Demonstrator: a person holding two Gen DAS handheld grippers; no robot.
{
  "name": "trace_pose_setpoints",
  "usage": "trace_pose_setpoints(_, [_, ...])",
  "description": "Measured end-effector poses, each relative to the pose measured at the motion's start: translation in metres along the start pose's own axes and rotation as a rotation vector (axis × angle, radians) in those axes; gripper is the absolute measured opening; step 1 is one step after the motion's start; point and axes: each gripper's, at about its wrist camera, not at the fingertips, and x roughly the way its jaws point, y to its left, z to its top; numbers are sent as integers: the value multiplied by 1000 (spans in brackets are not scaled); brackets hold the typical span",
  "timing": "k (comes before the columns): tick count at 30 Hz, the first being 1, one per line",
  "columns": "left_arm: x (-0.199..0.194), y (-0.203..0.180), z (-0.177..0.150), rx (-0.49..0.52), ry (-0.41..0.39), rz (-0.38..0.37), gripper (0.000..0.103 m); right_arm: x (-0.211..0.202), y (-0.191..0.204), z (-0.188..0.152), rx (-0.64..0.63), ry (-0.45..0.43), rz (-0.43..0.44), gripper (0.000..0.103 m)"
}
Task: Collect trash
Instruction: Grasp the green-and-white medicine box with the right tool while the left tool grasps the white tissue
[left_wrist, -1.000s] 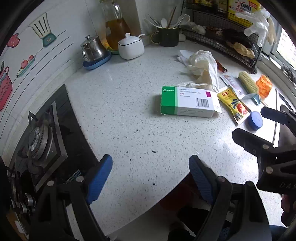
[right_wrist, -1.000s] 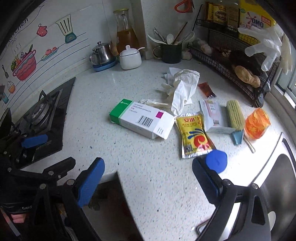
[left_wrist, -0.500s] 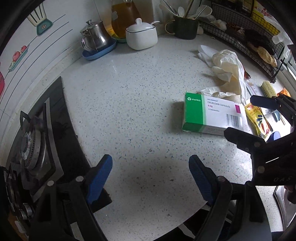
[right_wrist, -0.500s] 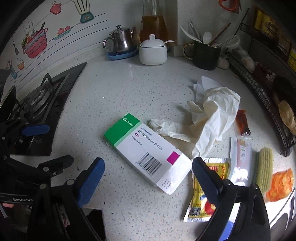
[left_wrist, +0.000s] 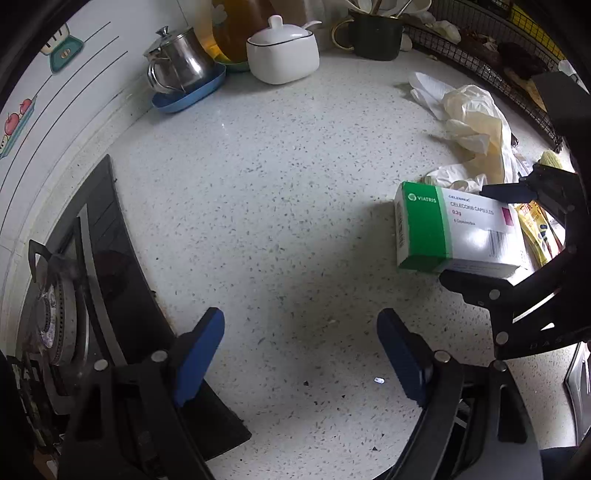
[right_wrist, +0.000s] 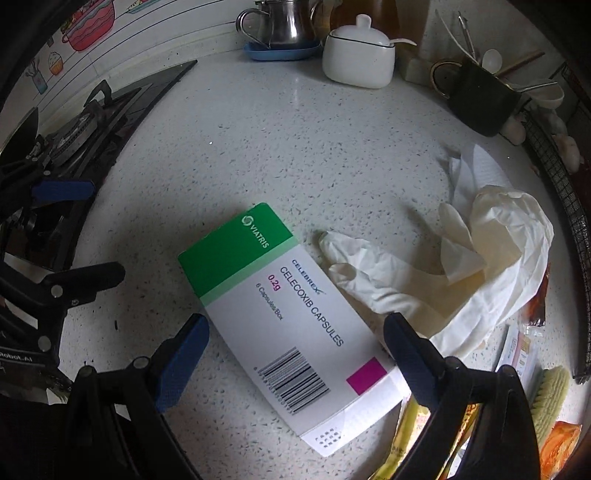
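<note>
Your right gripper (right_wrist: 291, 347) has its jaws spread wide, one on each side of the medicine box (right_wrist: 291, 325), which lies flat on the speckled counter (right_wrist: 280, 147). The blue pads (right_wrist: 181, 363) are close to the box's long edges, but you cannot tell whether either touches it; nothing is clamped. The box points its green end away from you and its barcode end toward the gripper.

Just beside the box's right edge lies a crumpled white glove (right_wrist: 480, 266), one finger reaching to the box's far corner. Beyond the glove's lower end sit a yellow sachet (right_wrist: 410, 439) and more wrappers at the picture's edge.

Your left gripper (left_wrist: 301, 354) hangs over bare counter with its jaws also wide apart, holding nothing. From it, the box (left_wrist: 458, 229) is off to the right, with the right gripper's black frame (left_wrist: 535, 280) around its near end. The stove (left_wrist: 55, 317) is on the left.
</note>
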Motion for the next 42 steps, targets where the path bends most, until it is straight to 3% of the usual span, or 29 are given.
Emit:
trace_pose_setpoints(5, [-1, 3, -1, 6, -2, 4, 83, 2, 4, 4, -9, -9, 22, 94])
trace_pose_setpoints(11, [-2, 7, -3, 15, 1, 9, 83, -3, 16, 2, -22, -34, -13, 69])
trace_pose_setpoints(14, [-9, 8, -3, 17, -9, -4, 83, -10, 22, -4, 47, -50, 22, 65])
trace_pose_setpoints(24, [-28, -15, 27, 88, -82, -32, 83, -71, 1, -33, 264, -168, -44, 64])
trace_pose_setpoints(31, [-32, -63, 68, 214, -144, -72, 83, -107, -48, -51, 509, -223, -165, 64])
trace_pose_setpoints(37, [-28, -106, 104, 297, -174, -159, 83, -128, -79, -68, 630, -265, -257, 64])
trace_pose_setpoints(42, [-12, -137, 127, 348, -166, -192, 83, -130, -95, -81, 706, -265, -285, 64])
